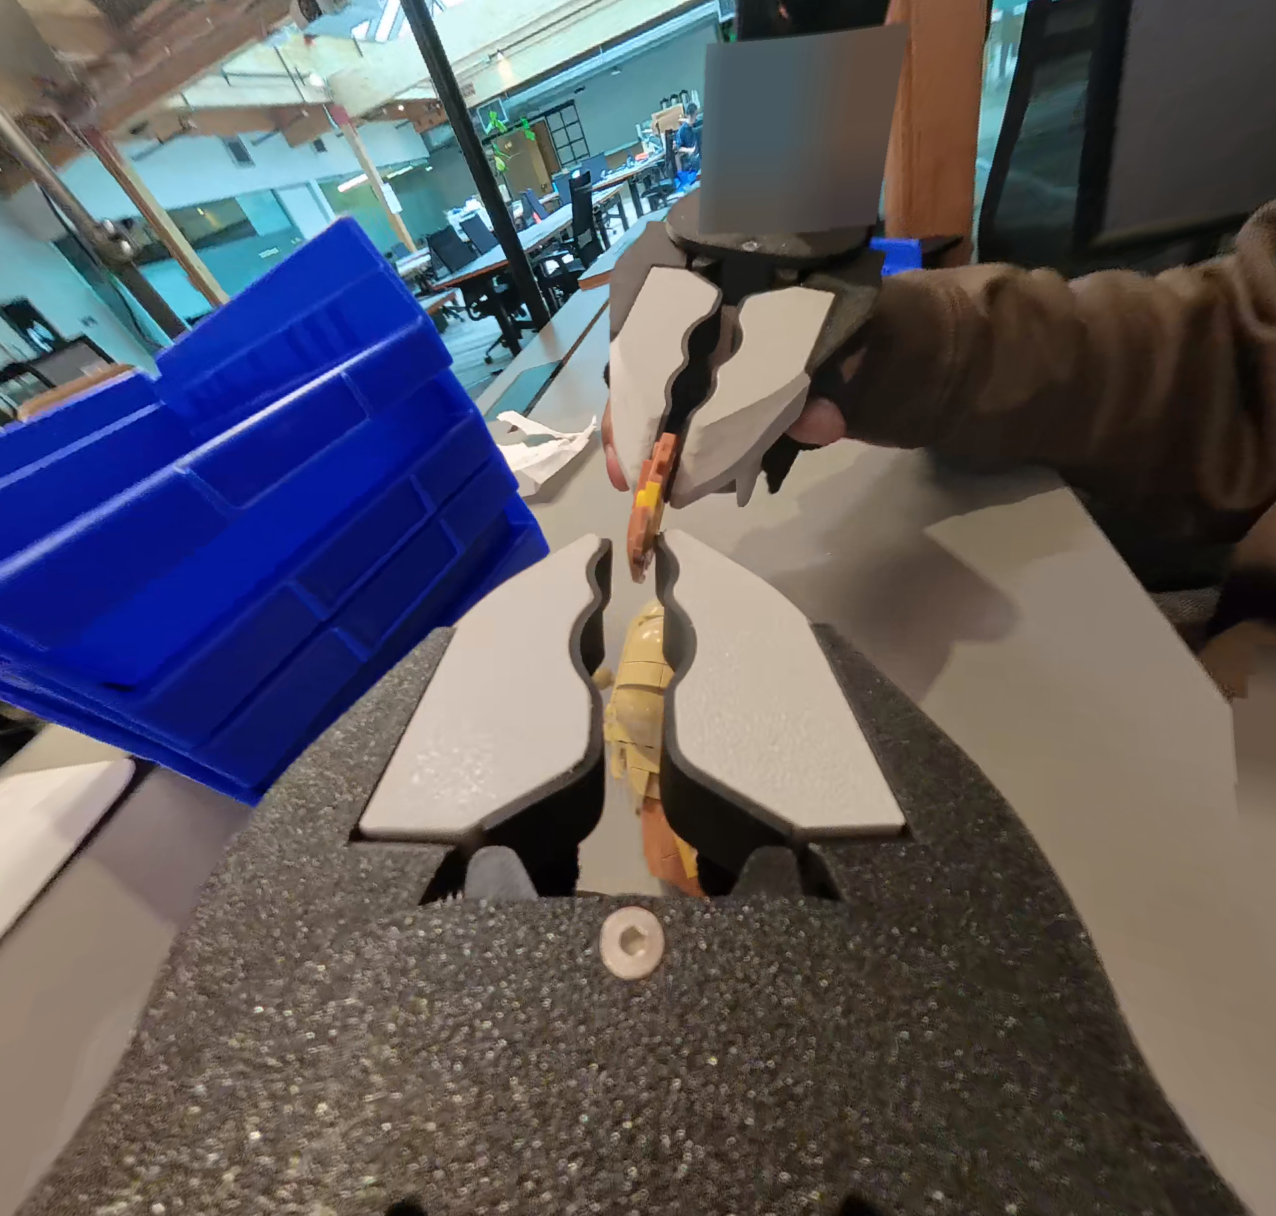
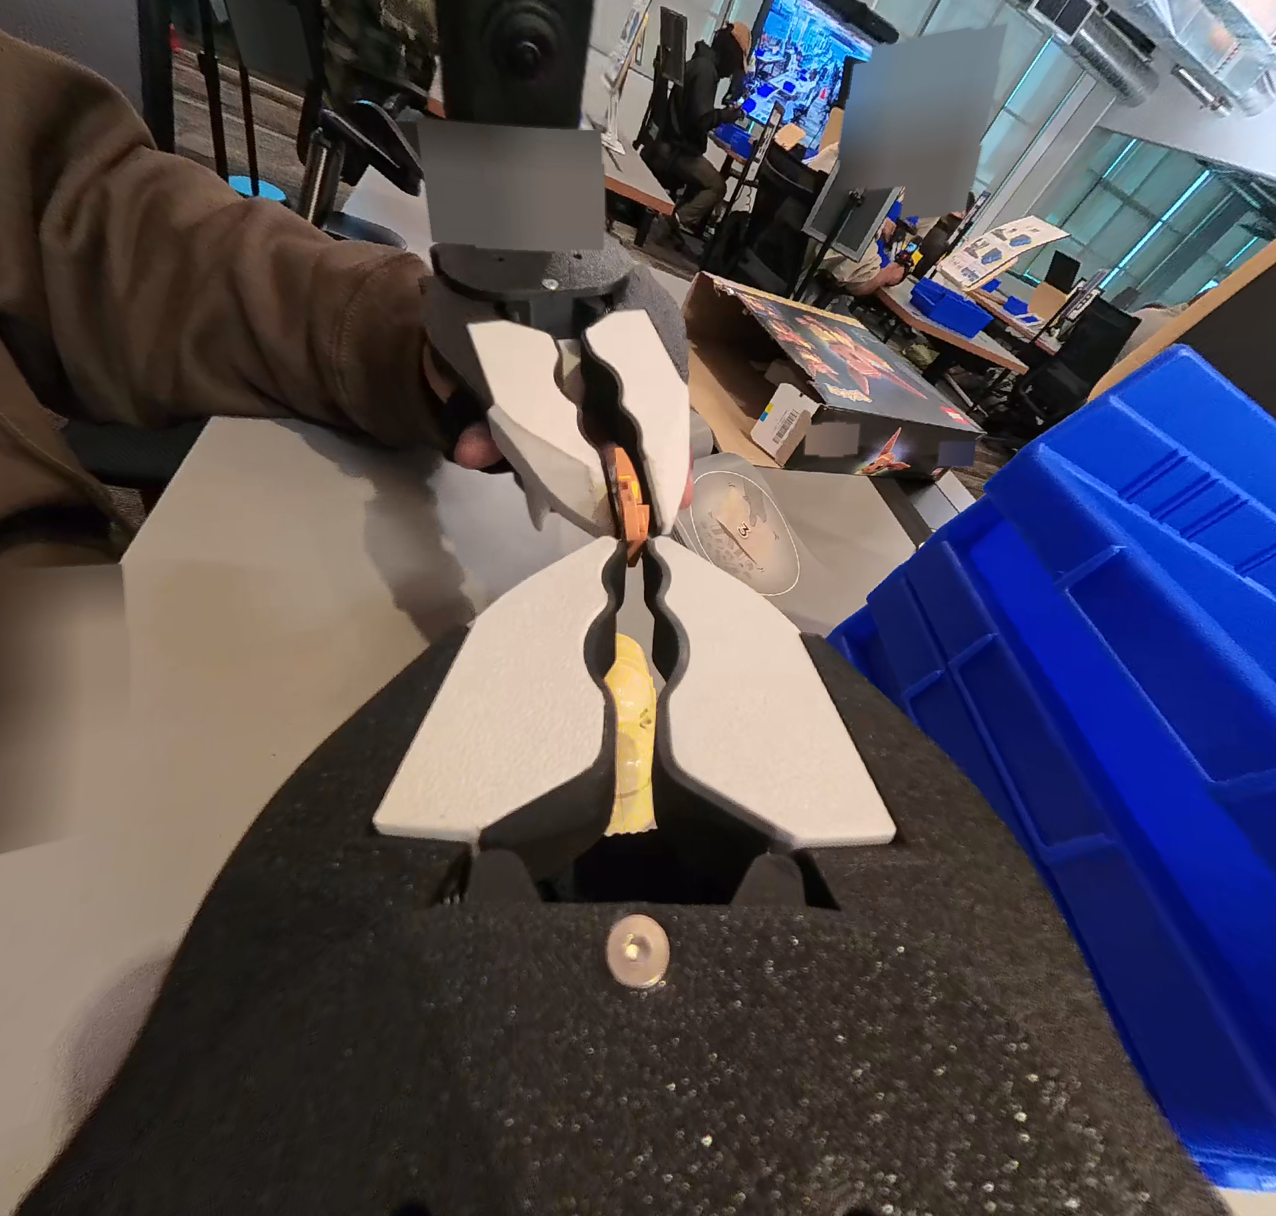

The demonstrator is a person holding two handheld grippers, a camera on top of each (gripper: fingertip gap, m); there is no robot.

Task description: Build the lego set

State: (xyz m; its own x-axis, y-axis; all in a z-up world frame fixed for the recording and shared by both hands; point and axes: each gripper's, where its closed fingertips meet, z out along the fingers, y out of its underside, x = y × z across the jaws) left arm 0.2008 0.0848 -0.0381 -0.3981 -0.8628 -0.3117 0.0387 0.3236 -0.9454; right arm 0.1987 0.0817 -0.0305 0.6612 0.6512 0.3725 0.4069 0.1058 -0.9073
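Note:
A flat orange-brown lego piece [image 1: 649, 513] with a yellow tile is held upright above the grey table [image 1: 1036, 630]. My left gripper [image 1: 634, 542] is shut on its near end. My right gripper [image 1: 656, 485] comes from the far side, in a sleeved hand, shut on its other end. In the right wrist view, the right gripper [image 2: 633, 544] pinches the same piece [image 2: 628, 499], and the left gripper [image 2: 625, 506] faces it. A tan lego body [image 1: 639, 693] shows in the gap between the left fingers and also between the right fingers [image 2: 632, 720]. I cannot tell if it is gripped.
A stack of blue bins [image 1: 242, 492] stands close on the left, and it also shows in the right wrist view [image 2: 1105, 630]. An open lego box [image 2: 863, 368] and a clear parts bag [image 2: 746, 534] lie behind. White crumpled paper [image 1: 545, 444] lies on the table. The grippers are tip to tip, or close to it.

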